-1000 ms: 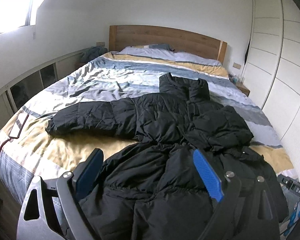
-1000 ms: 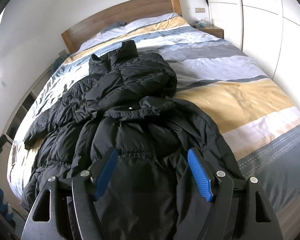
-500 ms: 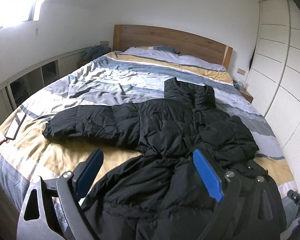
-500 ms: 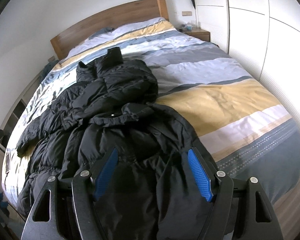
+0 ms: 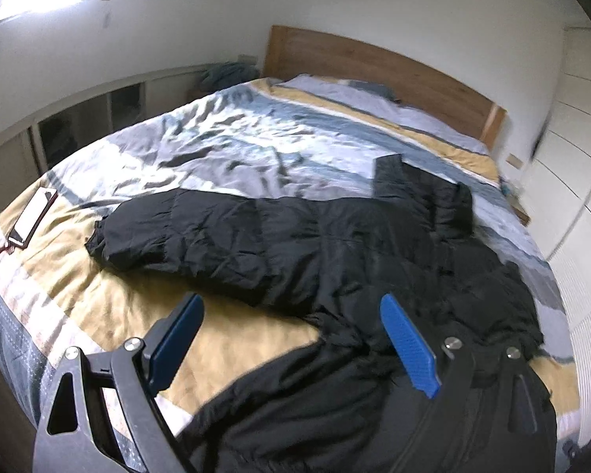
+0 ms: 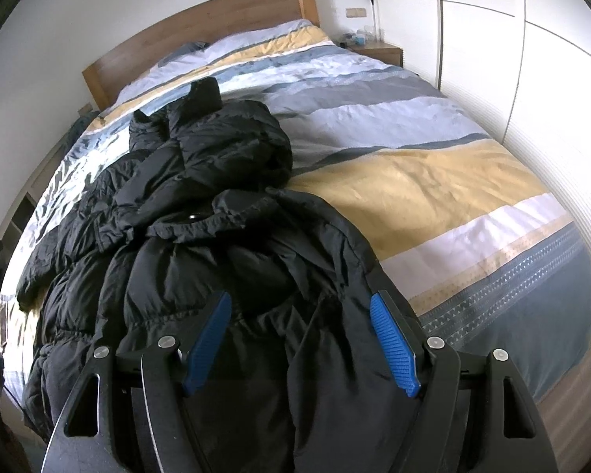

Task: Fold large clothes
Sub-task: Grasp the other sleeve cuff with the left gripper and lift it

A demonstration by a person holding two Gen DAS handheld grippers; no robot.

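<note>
Black puffer jacket sprawled on striped bed, sleeve toward 9 o'clock; left gripper and right gripper both wide, empty.

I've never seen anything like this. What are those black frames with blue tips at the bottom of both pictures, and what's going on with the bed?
Those are two hand-held grasping tools, one in each of a person's hands, each carrying a wide-angle camera looking along its fingers. One picture comes from the left tool, the other from the right tool. Both stand open and hold nothing. On the striped bed lies a black puffer jacket, rumpled, one sleeve stretched out sideways; it is waiting to be folded. A phone lies near the bed's edge.
</note>
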